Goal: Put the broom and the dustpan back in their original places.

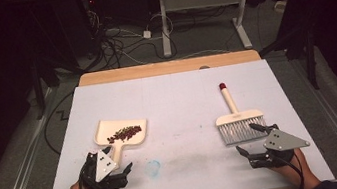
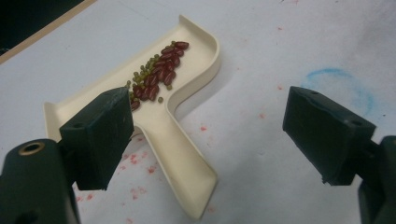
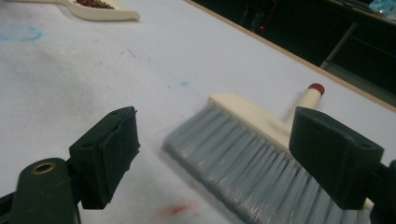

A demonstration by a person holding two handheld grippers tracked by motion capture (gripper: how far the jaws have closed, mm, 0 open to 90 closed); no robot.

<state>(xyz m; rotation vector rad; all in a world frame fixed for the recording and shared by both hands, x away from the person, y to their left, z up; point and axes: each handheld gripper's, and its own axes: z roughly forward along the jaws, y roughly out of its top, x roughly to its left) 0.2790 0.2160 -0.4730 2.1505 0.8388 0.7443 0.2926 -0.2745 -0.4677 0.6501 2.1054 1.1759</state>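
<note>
High view – left claw (image 1: pixel 117 169): jaws apart, holds nothing; cream dustpan (image 1: pixel 122 134) just ahead of it, handle running back toward the claw.
High view – right claw (image 1: pixel 251 138): jaws apart, empty; brush (image 1: pixel 237 118) just ahead, bristles nearest the claw, red-tipped handle pointing away.
High view – desk (image 1: pixel 178 103): white top, wooden far edge; faint blue ring (image 1: pixel 153 167) between the two claws, nearer the left one.
Left gripper view – dustpan contents: red beans (image 2: pixel 161 70) with small green beans mixed in, piled in the pan ahead of the left jaw; pan handle lies between the wide-open jaws, untouched; red specks on the desk around it.
Right gripper view – brush: grey bristles between and ahead of the open jaws, no contact visible; dustpan far off, upper left.
</note>
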